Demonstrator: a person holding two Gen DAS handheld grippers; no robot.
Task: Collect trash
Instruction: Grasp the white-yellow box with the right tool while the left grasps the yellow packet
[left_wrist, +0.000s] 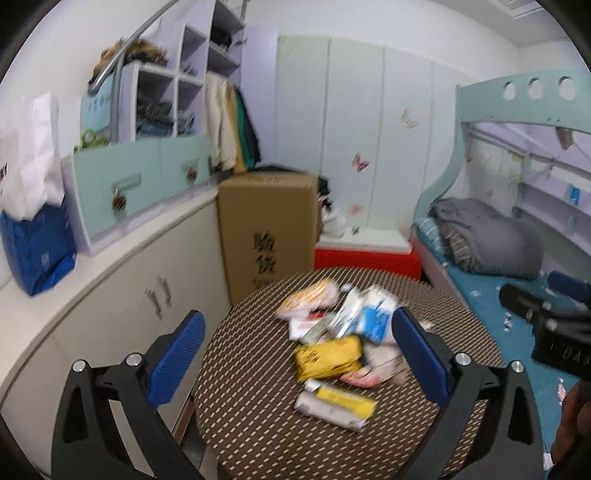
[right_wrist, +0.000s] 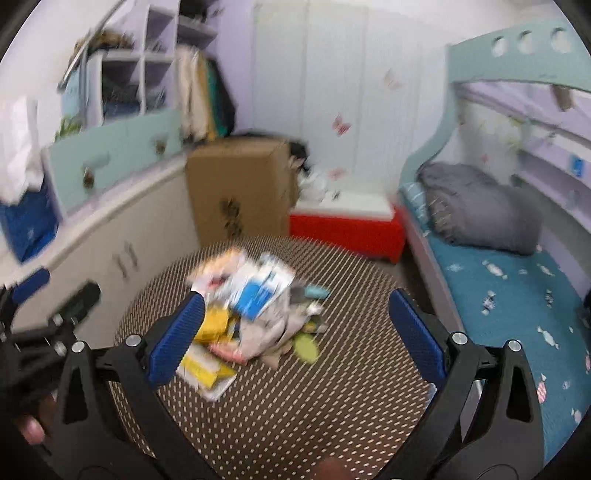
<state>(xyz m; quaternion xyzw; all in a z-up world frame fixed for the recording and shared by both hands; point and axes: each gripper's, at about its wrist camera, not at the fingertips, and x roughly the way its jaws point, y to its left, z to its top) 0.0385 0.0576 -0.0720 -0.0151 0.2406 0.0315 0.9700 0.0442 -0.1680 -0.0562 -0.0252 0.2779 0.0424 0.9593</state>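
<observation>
While spread and empty, left gripper (left_wrist: 297, 347) and right gripper (right_wrist: 295, 328), wrapper pile (left_wrist: 340, 332) uncollected at frame centre on round table (left_wrist: 258, 424).

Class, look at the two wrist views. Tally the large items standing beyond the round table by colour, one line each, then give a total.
Brown cardboard box: 1
Red storage box with white lid: 1
Grey folded quilt on the bed: 1
Total: 3

A cardboard box (left_wrist: 266, 225) is standing against the cabinets (left_wrist: 122, 295), with a red bin (left_wrist: 365, 258) sitting just beside it. A grey blanket (left_wrist: 487, 240) is lying bunched on the bed (right_wrist: 509, 295).
</observation>
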